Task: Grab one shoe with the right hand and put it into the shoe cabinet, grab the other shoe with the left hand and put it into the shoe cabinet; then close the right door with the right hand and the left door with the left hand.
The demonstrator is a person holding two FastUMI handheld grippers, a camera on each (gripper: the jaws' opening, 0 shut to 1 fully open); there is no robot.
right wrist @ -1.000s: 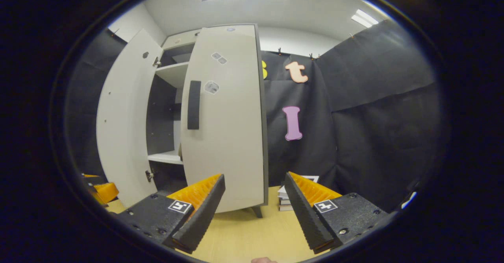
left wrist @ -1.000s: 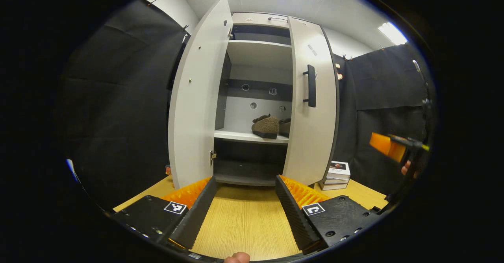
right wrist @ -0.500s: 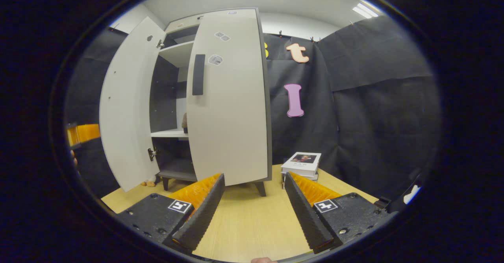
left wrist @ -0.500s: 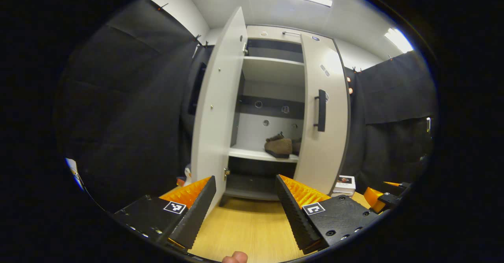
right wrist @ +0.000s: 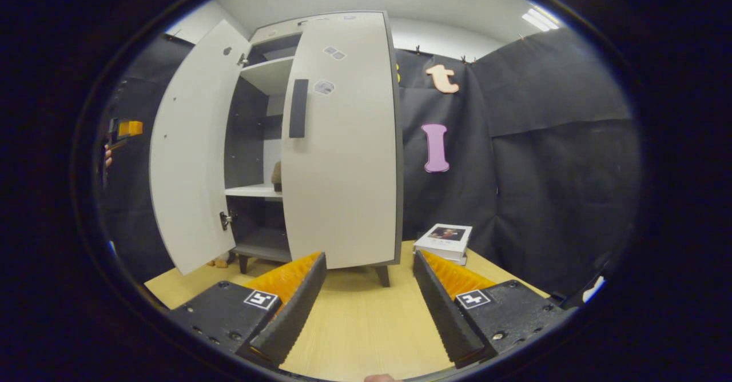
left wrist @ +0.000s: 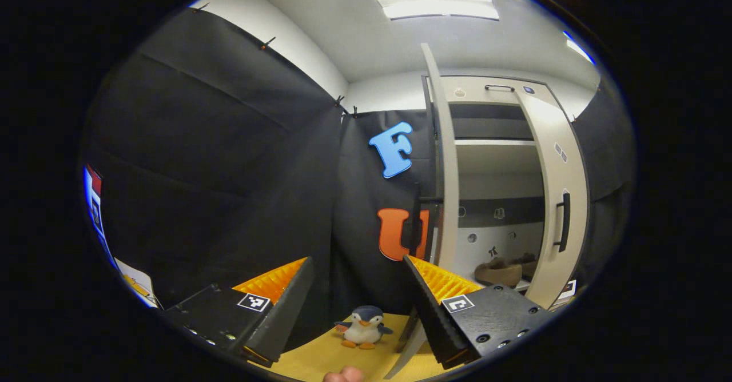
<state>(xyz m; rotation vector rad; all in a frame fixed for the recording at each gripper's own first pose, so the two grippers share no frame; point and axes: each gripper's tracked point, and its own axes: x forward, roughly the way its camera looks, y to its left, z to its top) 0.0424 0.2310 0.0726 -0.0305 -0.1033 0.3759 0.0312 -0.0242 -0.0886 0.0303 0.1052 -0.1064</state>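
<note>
Two brown shoes (left wrist: pixel 502 271) sit side by side on a middle shelf (right wrist: pixel 251 191) of the shoe cabinet (left wrist: pixel 492 159), which stands on a wooden table (right wrist: pixel 366 319). In the left gripper view, the left hand-held gripper (left wrist: pixel 357 307) is spread wide with nothing between its fingers, pointed just outside the left door (left wrist: pixel 445 164), which is seen edge-on and stands open. A toy penguin (left wrist: pixel 363 326) rests on the table beneath it. In the right gripper view, the right hand-held gripper (right wrist: pixel 369 307) is likewise wide and empty, held back from the right door (right wrist: pixel 343 142), which is swung nearly to and carries a dark handle (right wrist: pixel 298 108). A stack of books (right wrist: pixel 445 241) lies on the table beside the cabinet
</note>
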